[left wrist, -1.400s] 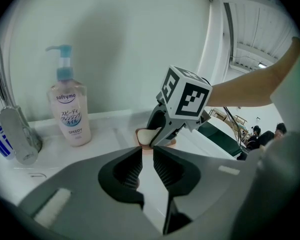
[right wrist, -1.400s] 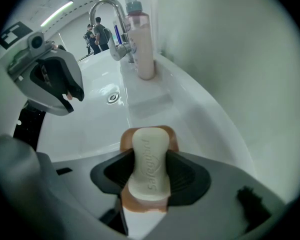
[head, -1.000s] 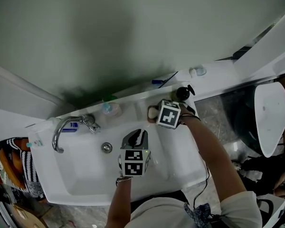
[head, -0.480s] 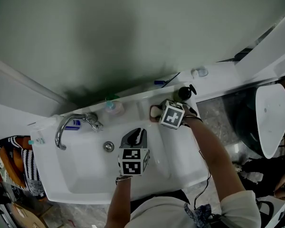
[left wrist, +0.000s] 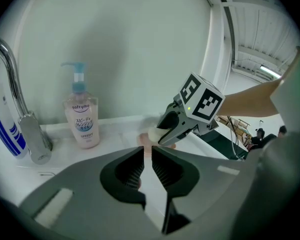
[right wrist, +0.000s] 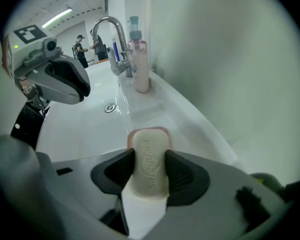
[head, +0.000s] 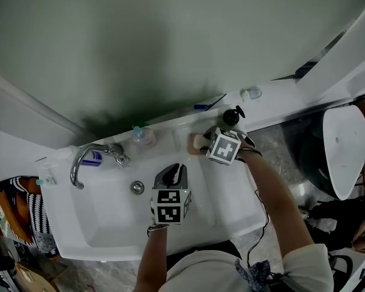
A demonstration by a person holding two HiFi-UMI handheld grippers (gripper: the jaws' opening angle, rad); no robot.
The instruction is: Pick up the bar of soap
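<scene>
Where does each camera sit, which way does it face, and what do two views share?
Head view: on the person's head, looking steeply down at the sink; both forearms, left gripper and right gripper show.
Left gripper view: over the basin, facing the back ledge and wall; its closed, empty jaws show.
Right gripper view: at the ledge, facing along it towards the faucet; its jaws clamp the bar of soap.
Shared: both gripper views show the pump bottle and each other's gripper.
</scene>
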